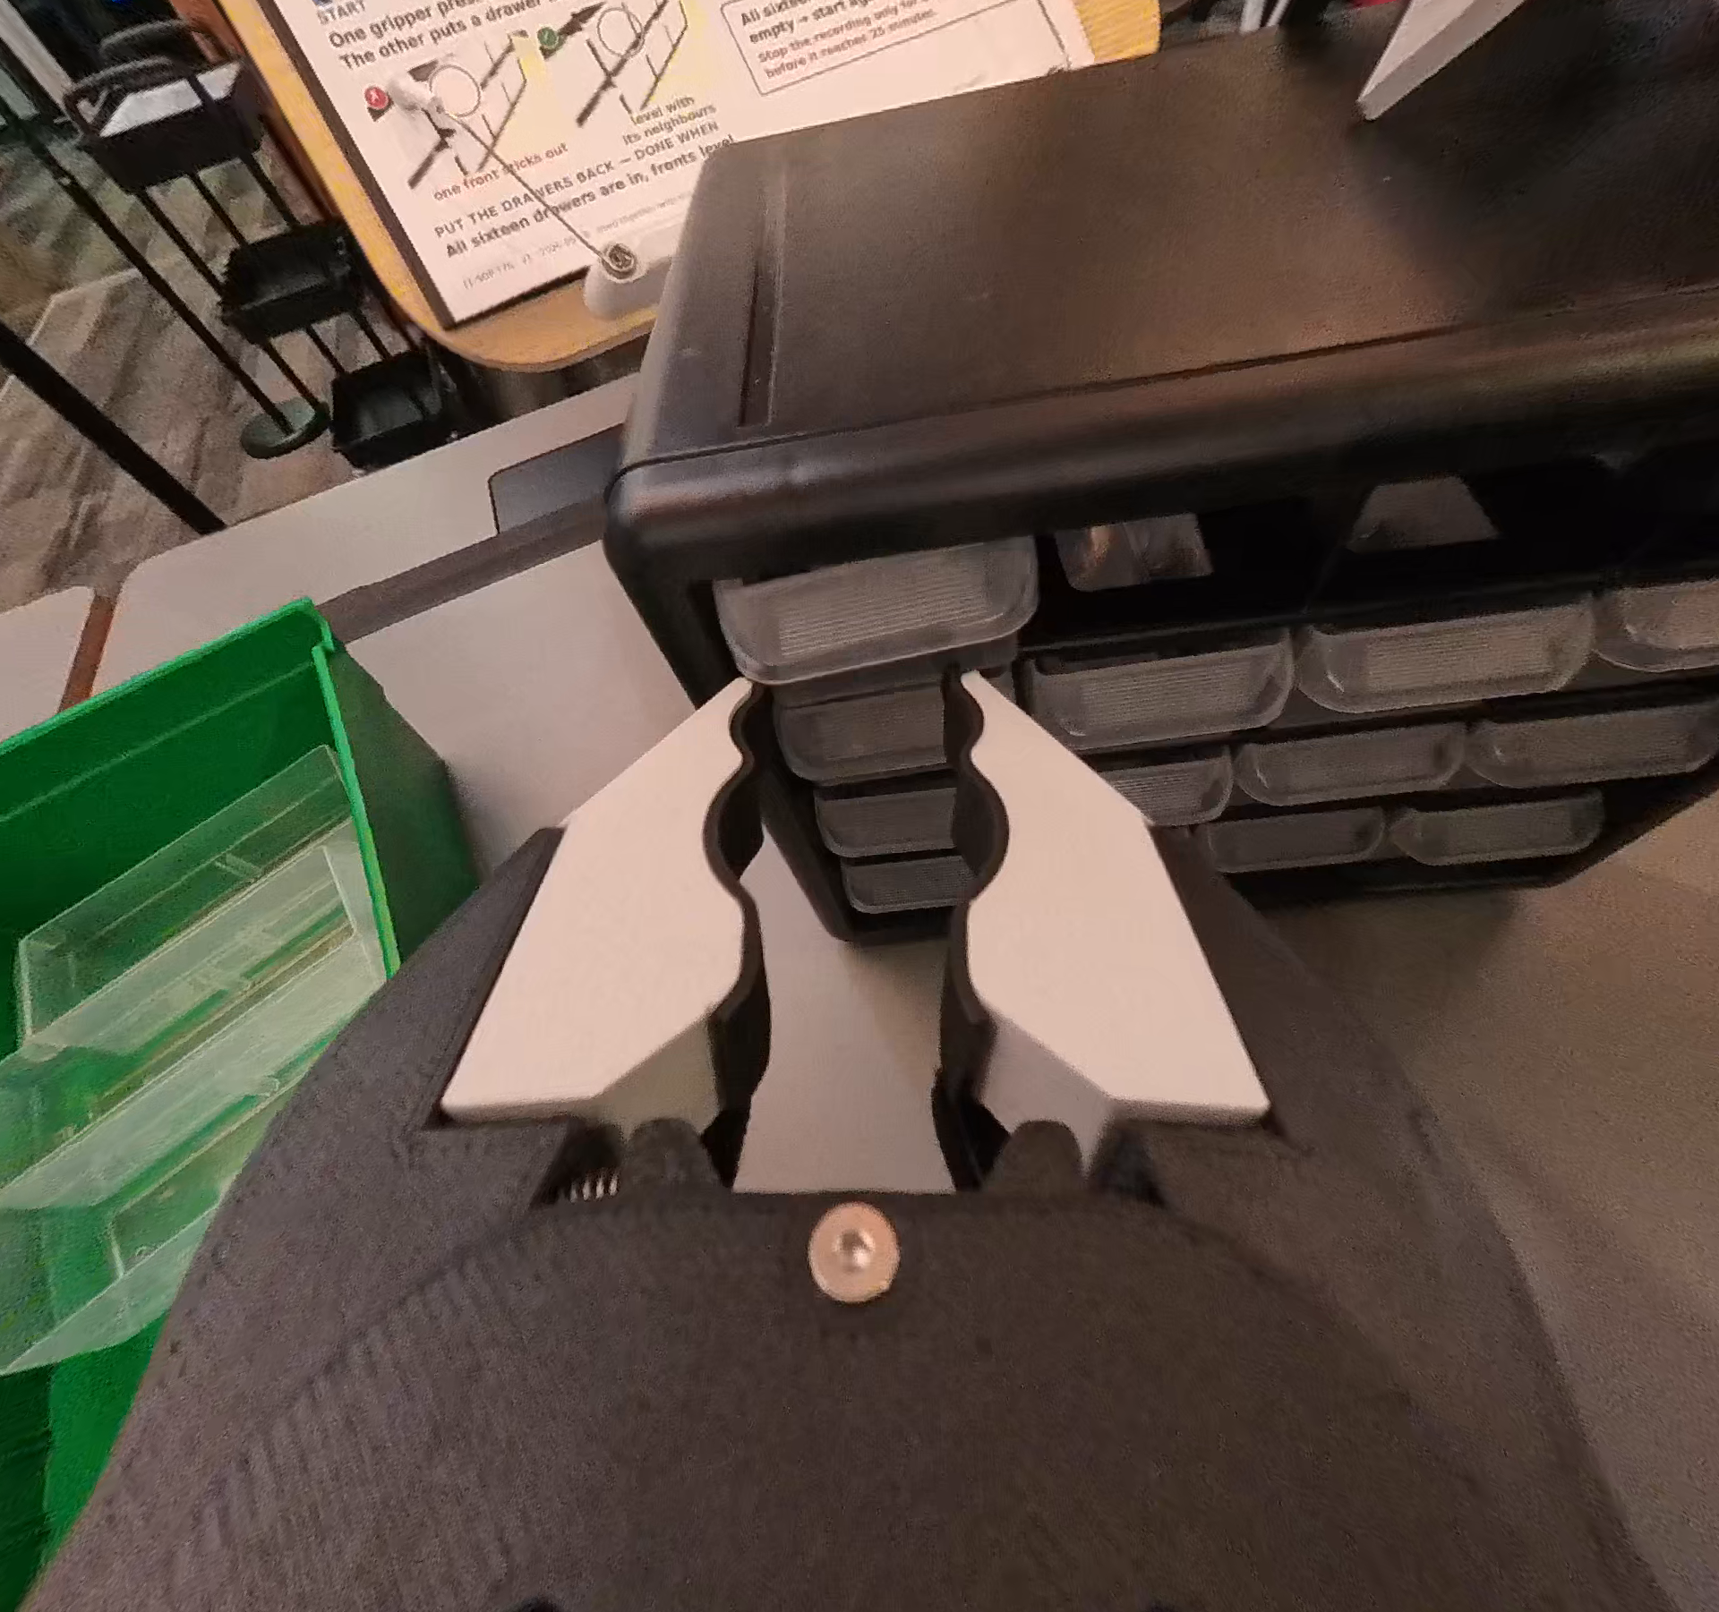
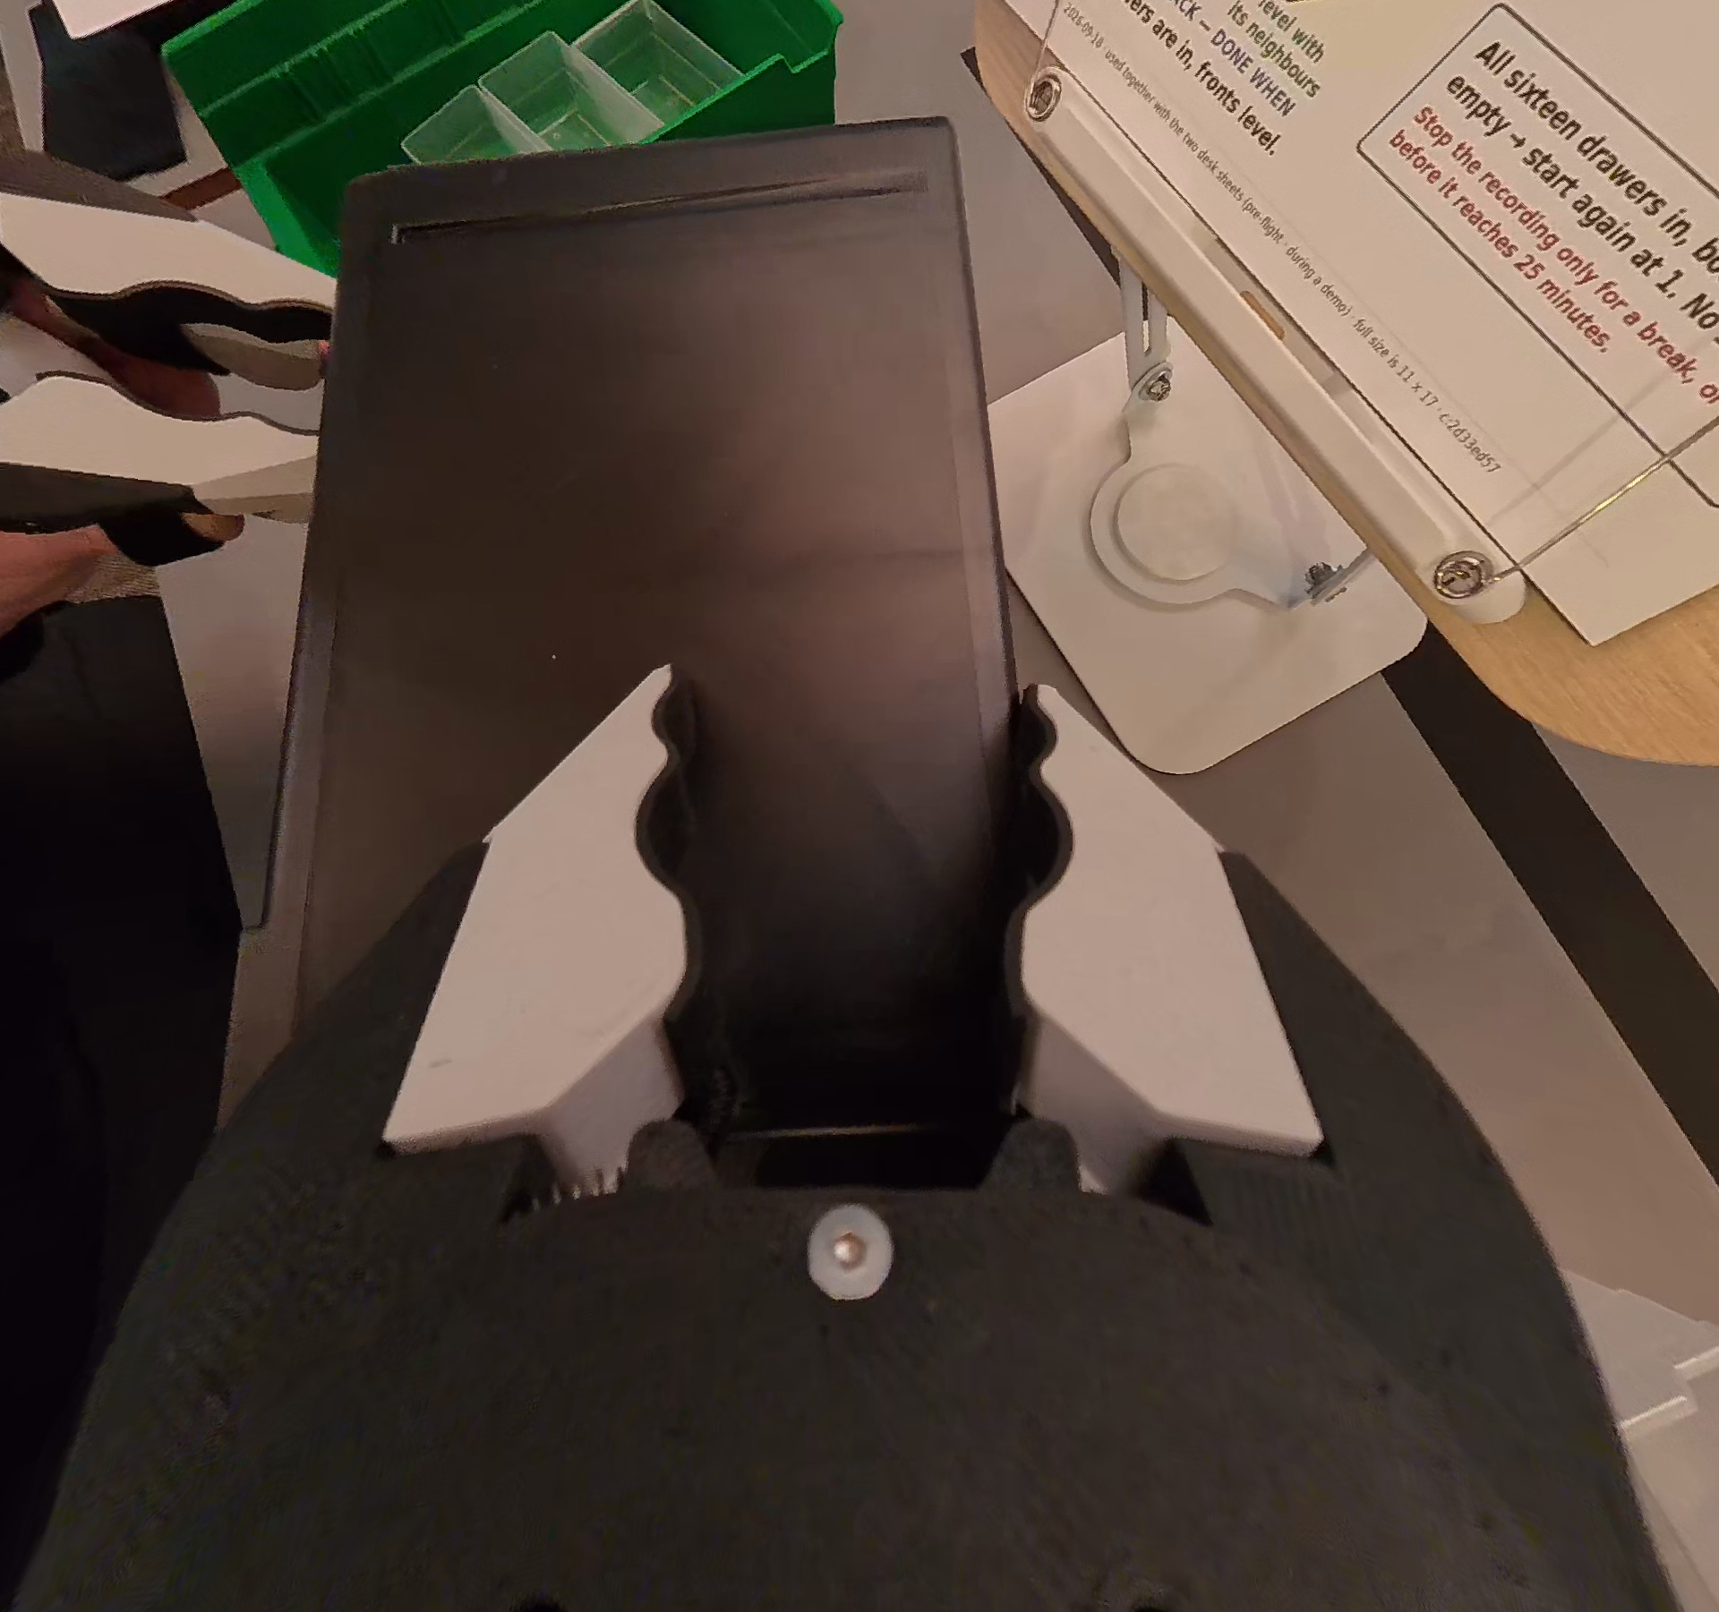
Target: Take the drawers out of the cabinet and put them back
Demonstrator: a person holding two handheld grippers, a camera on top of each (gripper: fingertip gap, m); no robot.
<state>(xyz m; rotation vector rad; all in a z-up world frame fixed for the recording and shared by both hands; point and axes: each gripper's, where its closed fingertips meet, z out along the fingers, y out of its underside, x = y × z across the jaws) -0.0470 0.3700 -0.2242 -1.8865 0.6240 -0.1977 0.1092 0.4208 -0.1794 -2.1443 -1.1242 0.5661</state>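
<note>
Fingers of my left gripper (image 1: 856, 693) sit parted, nothing between them, tips just at the cabinet's left drawer column. Top-left drawer (image 1: 884, 605) at 12 o'clock from those tips sticks out past its neighbours, front facing me, long axis running back into the cabinet (image 1: 1209, 284). Two slots to its right in the top row look dark and open; lower rows carry clear drawers (image 1: 1432, 665) roughly flush.

My right gripper (image 2: 851, 702) hovers over the cabinet top, spread wide, grasping nothing; can't tell if the tips touch the lid. In the right wrist view the cabinet's long axis runs from 6 to 12 o'clock, drawer side toward 9, where the left gripper shows side-on.

Green bin (image 1: 186, 730) stands at 9 o'clock of my left gripper, just beside the cabinet's end, holding loose clear drawers (image 2: 567, 93) lying open side up. Grey table (image 1: 1535, 1056) underneath everything.

Farther off, at 11 o'clock in the left wrist view, an instruction sheet (image 1: 651, 61) leans on a white stand (image 2: 1200, 582) over a light wood round top. Black railing (image 1: 139, 200) and patterned carpet beyond, at 10 o'clock.
</note>
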